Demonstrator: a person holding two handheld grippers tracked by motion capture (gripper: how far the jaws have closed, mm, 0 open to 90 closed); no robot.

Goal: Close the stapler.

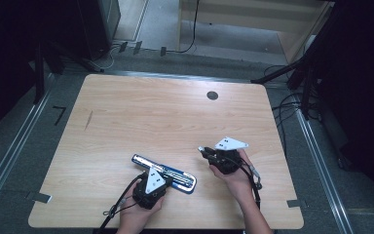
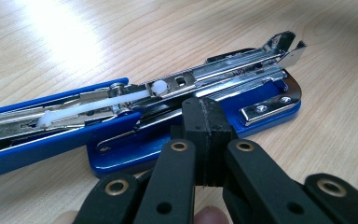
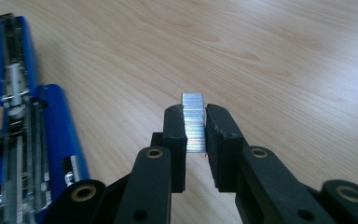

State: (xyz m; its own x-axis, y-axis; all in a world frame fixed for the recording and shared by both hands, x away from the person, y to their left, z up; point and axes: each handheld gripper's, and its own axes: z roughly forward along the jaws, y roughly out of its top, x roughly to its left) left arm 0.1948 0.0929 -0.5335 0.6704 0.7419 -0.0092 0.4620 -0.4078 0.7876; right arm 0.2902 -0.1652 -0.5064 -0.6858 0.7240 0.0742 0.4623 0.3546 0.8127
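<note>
**Blue stapler open on table, staple strip in rt gripper**

Blue stapler (image 1: pixel 164 173) lies flat on the wooden table (image 1: pixel 141 112), near the front edge, left of centre in the high view. It's swung open: the blue top arm reaches up-left, the chrome magazine (image 2: pixel 223 74) is exposed w/ a white plastic pusher (image 2: pixel 98 102) along its rail, and the blue base sits underneath w/ its metal anvil plate (image 2: pixel 263 110) at the far end.

Left gripper (image 2: pixel 204 122) sits right at the stapler's near side, jaws fully shut, pads pressed together w/ nothing visible between them; the tips rest against or just over the base edge, can't tell if they press on it. The hand holding it comes in from the bottom edge of the high view.

Right gripper (image 3: pixel 196 128) is apart from the stapler, to its right, above bare wood. Its jaws are nearly closed, clamped on a strip of silver staples (image 3: pixel 194 122) that stands between the pads and pokes out past the tips.

Dark round hole (image 1: pixel 212 95) in the table near the far edge, well away from both.
</note>
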